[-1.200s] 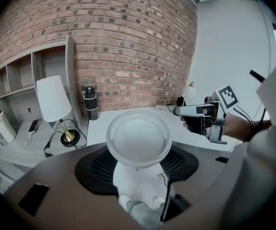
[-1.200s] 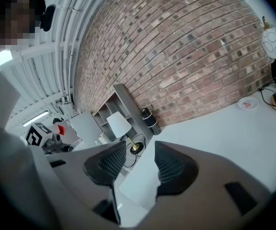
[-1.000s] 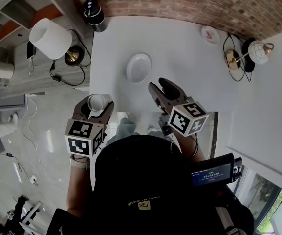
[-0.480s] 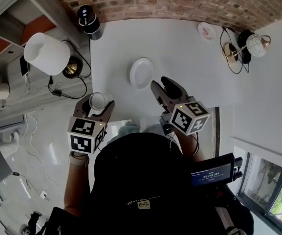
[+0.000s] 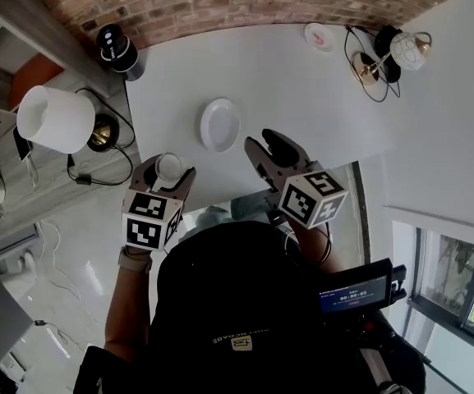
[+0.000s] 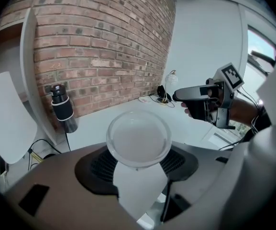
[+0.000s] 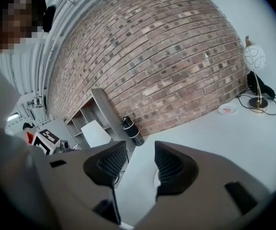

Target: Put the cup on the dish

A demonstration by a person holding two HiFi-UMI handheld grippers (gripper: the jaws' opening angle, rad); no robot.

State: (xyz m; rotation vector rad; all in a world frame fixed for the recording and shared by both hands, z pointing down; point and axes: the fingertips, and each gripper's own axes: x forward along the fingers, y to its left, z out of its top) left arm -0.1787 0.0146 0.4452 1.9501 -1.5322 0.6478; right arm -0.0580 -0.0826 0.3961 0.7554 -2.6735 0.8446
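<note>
Compared with a second ago, we hold the cup (image 5: 169, 166) nearer the dish (image 5: 219, 125) at upper centre, upright and clamped in the left gripper (image 5: 167, 171) for level placement, while the right gripper (image 5: 271, 156) idles, jaws apart, empty.

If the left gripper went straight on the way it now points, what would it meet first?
Probably nothing soon: the left gripper, holding the cup, points across bare table just left of the dish, toward the brick wall. Height is unclear.
</note>
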